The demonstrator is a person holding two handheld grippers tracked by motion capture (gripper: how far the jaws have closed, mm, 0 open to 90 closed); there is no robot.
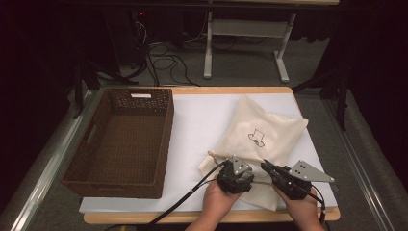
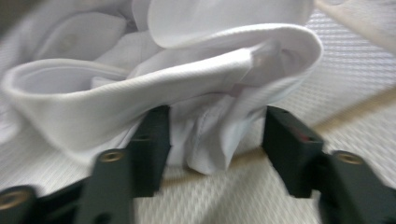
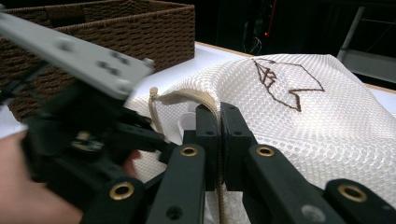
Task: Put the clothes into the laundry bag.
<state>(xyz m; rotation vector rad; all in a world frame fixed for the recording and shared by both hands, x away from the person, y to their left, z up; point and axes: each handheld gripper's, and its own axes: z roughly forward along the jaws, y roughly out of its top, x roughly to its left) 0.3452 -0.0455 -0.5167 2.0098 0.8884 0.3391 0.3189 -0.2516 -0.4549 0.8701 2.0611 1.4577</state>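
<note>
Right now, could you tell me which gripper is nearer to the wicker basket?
The left. The left gripper sits at the mesh bag's near edge, on the side towards the wicker basket; the right gripper is farther out, shut on the bag's trim.

Both hands come in from the near edge of the table, close together. The left hand holds the left gripper pointing forward and down, its two jaws standing apart. The right hand holds the right gripper pointing to the left, its jaws pressed together on a thin strip of fabric.
</note>
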